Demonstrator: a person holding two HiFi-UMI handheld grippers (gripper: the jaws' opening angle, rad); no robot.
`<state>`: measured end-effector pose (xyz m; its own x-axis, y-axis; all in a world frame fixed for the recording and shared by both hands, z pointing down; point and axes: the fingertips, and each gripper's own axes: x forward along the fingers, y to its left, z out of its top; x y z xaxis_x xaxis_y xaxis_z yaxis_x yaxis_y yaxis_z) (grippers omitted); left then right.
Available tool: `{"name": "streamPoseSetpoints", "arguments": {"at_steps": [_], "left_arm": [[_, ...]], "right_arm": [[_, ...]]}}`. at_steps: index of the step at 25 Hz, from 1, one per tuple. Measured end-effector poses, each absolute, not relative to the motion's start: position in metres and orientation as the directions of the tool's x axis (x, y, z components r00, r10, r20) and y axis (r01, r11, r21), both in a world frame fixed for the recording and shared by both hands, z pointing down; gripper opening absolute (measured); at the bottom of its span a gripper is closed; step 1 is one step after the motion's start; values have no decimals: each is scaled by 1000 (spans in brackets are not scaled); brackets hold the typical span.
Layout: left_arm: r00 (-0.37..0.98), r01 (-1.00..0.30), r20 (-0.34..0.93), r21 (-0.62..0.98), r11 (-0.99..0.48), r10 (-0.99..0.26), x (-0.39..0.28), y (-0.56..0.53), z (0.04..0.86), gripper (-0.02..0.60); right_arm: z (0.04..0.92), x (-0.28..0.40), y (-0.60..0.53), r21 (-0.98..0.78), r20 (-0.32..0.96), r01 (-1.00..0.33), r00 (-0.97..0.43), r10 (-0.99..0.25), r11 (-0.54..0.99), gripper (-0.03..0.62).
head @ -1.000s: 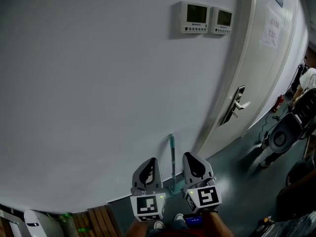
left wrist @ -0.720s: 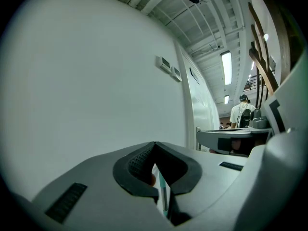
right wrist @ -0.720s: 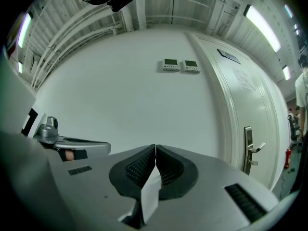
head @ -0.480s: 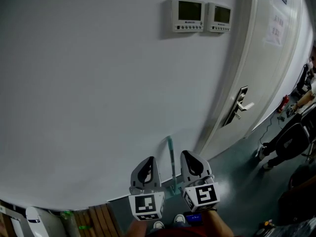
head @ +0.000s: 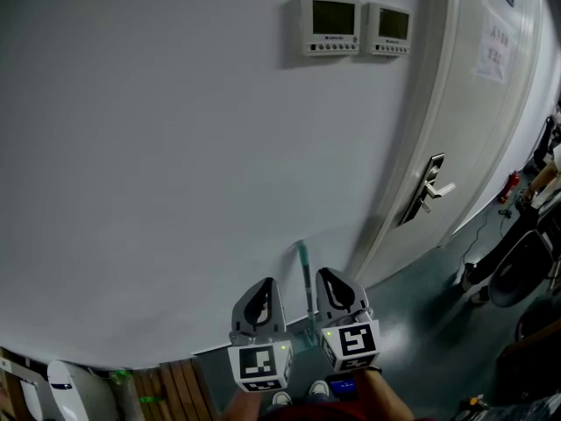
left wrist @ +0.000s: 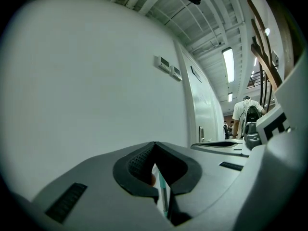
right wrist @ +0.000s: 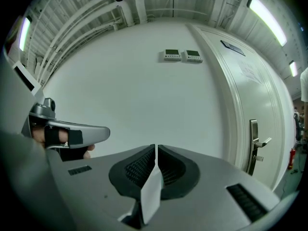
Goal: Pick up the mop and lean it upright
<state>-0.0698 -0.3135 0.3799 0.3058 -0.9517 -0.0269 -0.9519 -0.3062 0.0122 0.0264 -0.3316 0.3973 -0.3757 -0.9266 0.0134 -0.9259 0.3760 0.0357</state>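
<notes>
The mop's teal handle [head: 306,279] stands upright, leaning on the white wall [head: 175,165], with its lower end on the floor between my two grippers. My left gripper [head: 268,286] hangs just left of the handle, its jaws shut and empty. My right gripper [head: 332,275] hangs just right of it, also shut with nothing held. In the left gripper view the jaw tips [left wrist: 154,143] meet, and a strip of the teal handle [left wrist: 163,196] shows in the gap below them. In the right gripper view the tips [right wrist: 156,147] touch before the bare wall.
Two wall thermostats [head: 329,26] sit high on the wall. A white door [head: 478,121] with a lever handle [head: 429,187] is to the right. Wooden slats [head: 171,388] lie at the lower left. A chair and a person [head: 517,274] are at the far right on the dark floor.
Both grippers stay shut beside the standing mop; the right one has edged slightly left toward the handle. The head view has shifted a little, and the person and chair at the right have moved.
</notes>
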Motion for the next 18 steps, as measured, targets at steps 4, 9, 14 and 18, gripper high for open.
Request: {"name": "streamPoseSetpoints", "arguments": {"at_steps": [4,9,14,18], "left_arm": [[299,-954,-25,5,-299,-954,-72,-310,380,14],[282,-959,-33,4,-283,-959,-78,-307,376,14],[255,-967,-27,12,-255,-967,-87,-302,374,14],[238,-971,-25,-1,-238,-971,-95,-301,373,14]], "right_arm": [[408,23,-341,7,31,-930,-367,-930,367,18],[433,21,-357,35,85,-935,-349,-933,353,21],[461,16,-376,31,150,-932,-354,-923,362,105],[477,13,-392,45,179,-935,-340,-923,353,126]]}}
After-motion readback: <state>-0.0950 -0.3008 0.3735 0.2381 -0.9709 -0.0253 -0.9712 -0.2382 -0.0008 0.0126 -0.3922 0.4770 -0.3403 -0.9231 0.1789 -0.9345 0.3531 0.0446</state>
